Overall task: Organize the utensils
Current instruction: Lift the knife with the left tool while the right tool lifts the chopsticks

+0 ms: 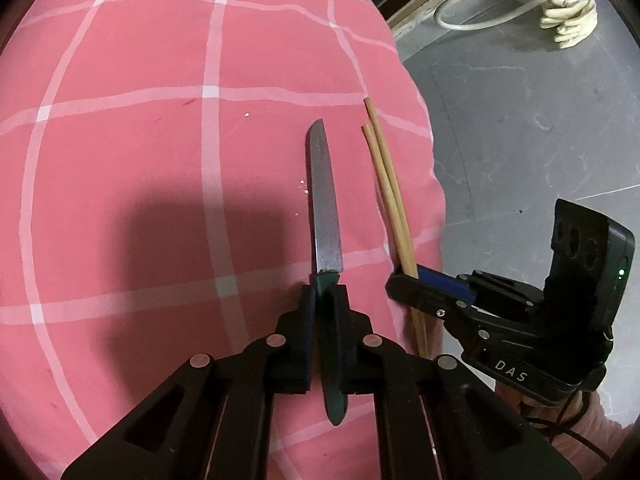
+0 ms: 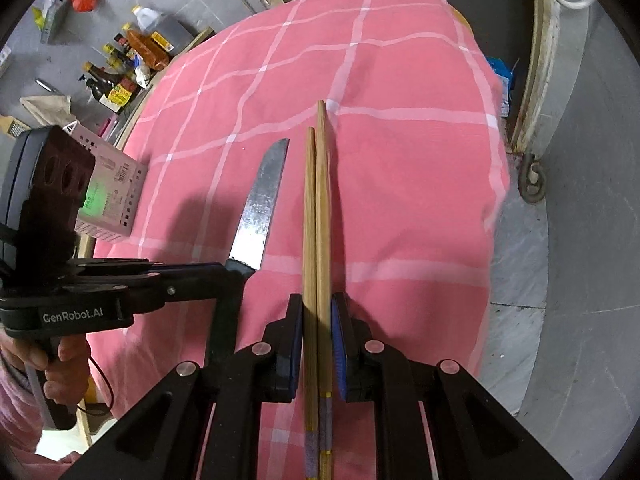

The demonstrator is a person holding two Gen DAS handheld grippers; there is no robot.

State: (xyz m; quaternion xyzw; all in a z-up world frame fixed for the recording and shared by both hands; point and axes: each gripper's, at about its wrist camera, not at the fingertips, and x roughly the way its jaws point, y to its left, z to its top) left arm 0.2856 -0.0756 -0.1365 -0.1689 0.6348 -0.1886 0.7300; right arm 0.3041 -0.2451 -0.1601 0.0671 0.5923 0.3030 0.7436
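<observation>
Here left gripper (image 1: 323, 300) clamps knife (image 1: 326, 208); right gripper (image 2: 317, 320) clamps chopsticks (image 2: 316, 216).

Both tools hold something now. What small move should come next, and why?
Probably carry both toward the perforated basket at the cloth's left edge. The left tool is shut on the knife, the right tool on the chopsticks, both held over the pink cloth.

A pink cloth (image 2: 400, 160) with a white grid covered the surface. Around it lay grey floor (image 1: 520, 120). Sauce bottles (image 2: 120, 68) stood crowded on the floor to the left, near a pale perforated basket (image 2: 116, 192). A white hose (image 1: 476, 4) coiled beside a pale glove (image 1: 568, 20).
</observation>
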